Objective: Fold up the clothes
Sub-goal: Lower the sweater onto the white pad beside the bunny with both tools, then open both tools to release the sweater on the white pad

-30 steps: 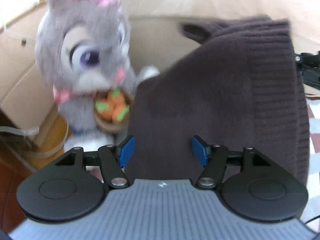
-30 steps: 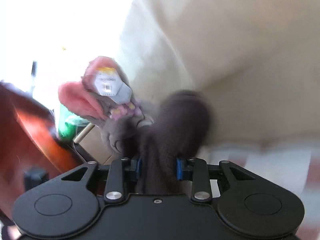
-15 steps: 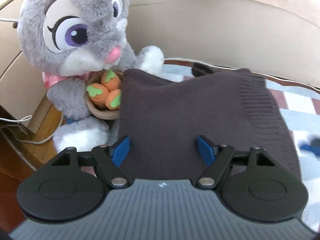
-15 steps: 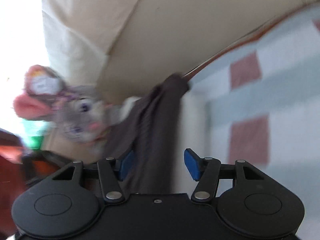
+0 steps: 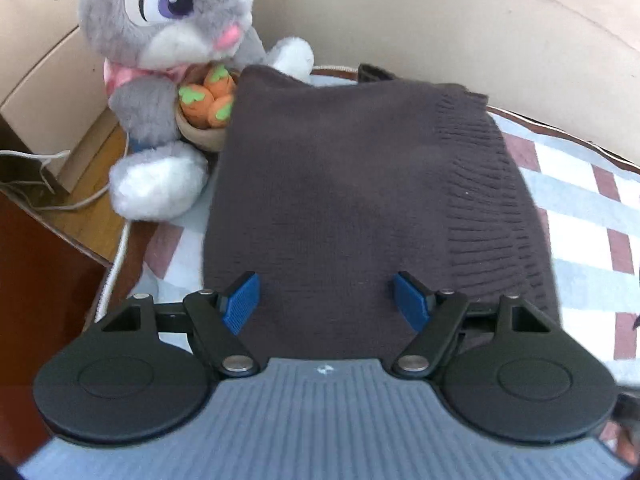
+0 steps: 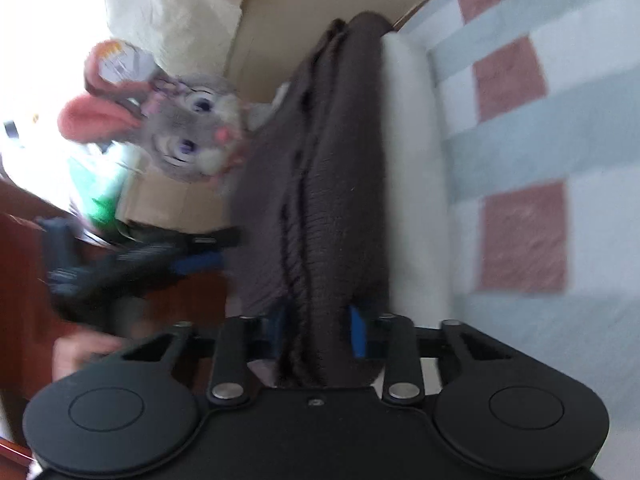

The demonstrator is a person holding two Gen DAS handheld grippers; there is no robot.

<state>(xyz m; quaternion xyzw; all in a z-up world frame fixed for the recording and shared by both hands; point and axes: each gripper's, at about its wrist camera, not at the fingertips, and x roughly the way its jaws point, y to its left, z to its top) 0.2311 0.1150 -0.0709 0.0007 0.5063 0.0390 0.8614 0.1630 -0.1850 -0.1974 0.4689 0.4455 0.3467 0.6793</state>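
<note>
One dark knit sweater point(image 5: 360, 200), one plush rabbit point(image 5: 168, 40) upper left. Left gripper point(image 5: 326, 302) jaws spread; right gripper point(image 6: 318, 330) pinches the sweater's blurred folds.

Black hand-held gripper point(image 5: 326, 304), blue pads point(image 5: 240, 303), silver screws.

Checked bedspread point(image 5: 580, 216), dark knit sweater point(image 5: 360, 200), plush rabbit point(image 5: 172, 40) on it
</note>
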